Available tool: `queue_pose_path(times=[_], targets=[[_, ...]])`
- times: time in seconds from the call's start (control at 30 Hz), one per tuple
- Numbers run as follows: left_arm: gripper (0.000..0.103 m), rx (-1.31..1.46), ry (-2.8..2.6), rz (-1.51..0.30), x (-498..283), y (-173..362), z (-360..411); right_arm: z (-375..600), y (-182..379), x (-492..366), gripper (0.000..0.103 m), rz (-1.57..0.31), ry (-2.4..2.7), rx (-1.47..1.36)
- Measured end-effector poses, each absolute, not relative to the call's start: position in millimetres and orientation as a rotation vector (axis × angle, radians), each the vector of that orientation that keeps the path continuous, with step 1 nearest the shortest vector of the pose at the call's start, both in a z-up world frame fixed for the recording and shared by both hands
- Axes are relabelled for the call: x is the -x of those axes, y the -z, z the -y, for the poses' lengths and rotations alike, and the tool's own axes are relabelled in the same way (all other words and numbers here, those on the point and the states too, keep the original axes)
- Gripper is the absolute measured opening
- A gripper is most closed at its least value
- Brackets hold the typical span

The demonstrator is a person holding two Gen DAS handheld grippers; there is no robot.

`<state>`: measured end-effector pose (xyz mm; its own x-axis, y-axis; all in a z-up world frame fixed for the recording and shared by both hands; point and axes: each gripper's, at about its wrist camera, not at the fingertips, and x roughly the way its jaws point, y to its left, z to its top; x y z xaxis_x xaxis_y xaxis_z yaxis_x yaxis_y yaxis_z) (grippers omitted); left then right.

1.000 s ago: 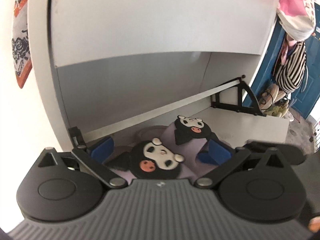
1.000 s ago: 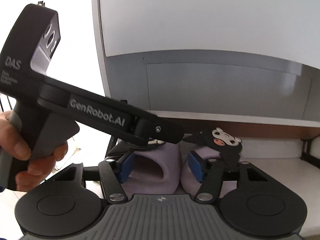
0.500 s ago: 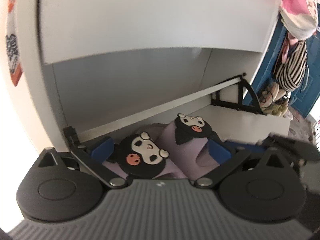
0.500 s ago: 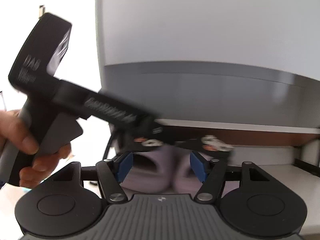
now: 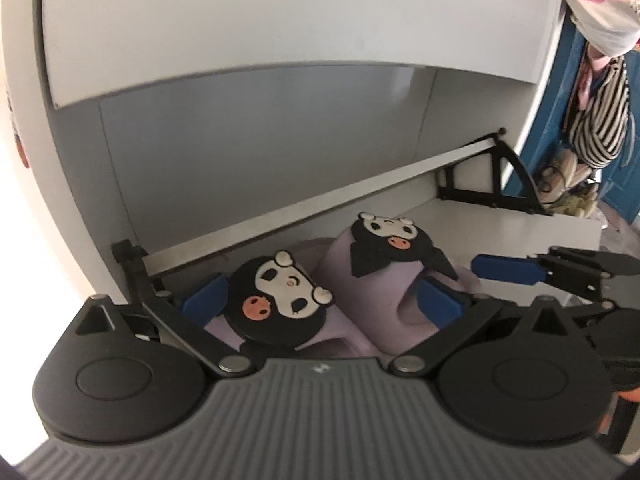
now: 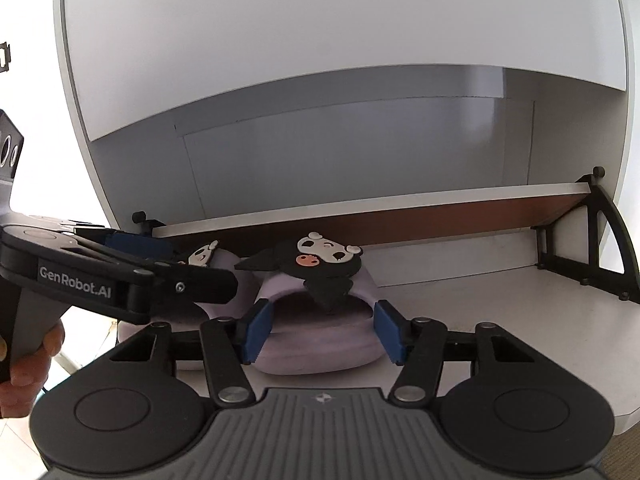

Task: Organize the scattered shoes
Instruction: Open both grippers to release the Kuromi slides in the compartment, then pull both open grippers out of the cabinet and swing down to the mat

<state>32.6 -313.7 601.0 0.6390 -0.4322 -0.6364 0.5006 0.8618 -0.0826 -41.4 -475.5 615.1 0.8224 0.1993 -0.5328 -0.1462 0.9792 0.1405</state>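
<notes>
Nearest the right wrist camera, the right gripper (image 6: 322, 330) has its blue pads on either side of the right slipper (image 6: 320, 320). Its jaws are closing and the pads look just at the slipper's sides; whether they press yet is unclear. To its left, the left gripper (image 5: 320, 300) has jaws spread wide around the left slipper (image 5: 276, 308), the left pad near its side, contact unclear.

Both slippers are likely light, soft foam that gives under a squeeze and is not fragile. A sound hold is probably across the arched strap or the thick sole edges, not the cartoon charm.

They are pale lilac slides, each bearing a black-hooded cartoon face with a pink skull. They sit side by side on the white shoe cabinet (image 6: 480, 312) flap, below its back rail.
</notes>
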Motion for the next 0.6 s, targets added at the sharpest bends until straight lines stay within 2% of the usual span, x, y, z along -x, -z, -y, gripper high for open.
queue_pose_path(times=[0.13,0.37,0.5,0.6], targets=[[0.103,-0.103,0.512,-0.682,-30.2,-601.2,314.5,468.4,-613.4,40.1,0.067,-0.565,-0.167,-0.079],[0.103,-0.124,0.484,-0.621,-14.7,-609.8,312.6,470.2,-614.2,66.0,0.067,-0.458,-0.203,-0.105],[0.103,-0.13,0.489,-0.579,1.1,-615.3,314.0,471.4,-618.4,94.6,0.083,-0.359,-0.208,-0.097],[0.103,-0.128,0.499,-0.546,15.3,-618.1,317.8,473.3,-621.1,119.6,0.09,-0.303,-0.197,-0.077]])
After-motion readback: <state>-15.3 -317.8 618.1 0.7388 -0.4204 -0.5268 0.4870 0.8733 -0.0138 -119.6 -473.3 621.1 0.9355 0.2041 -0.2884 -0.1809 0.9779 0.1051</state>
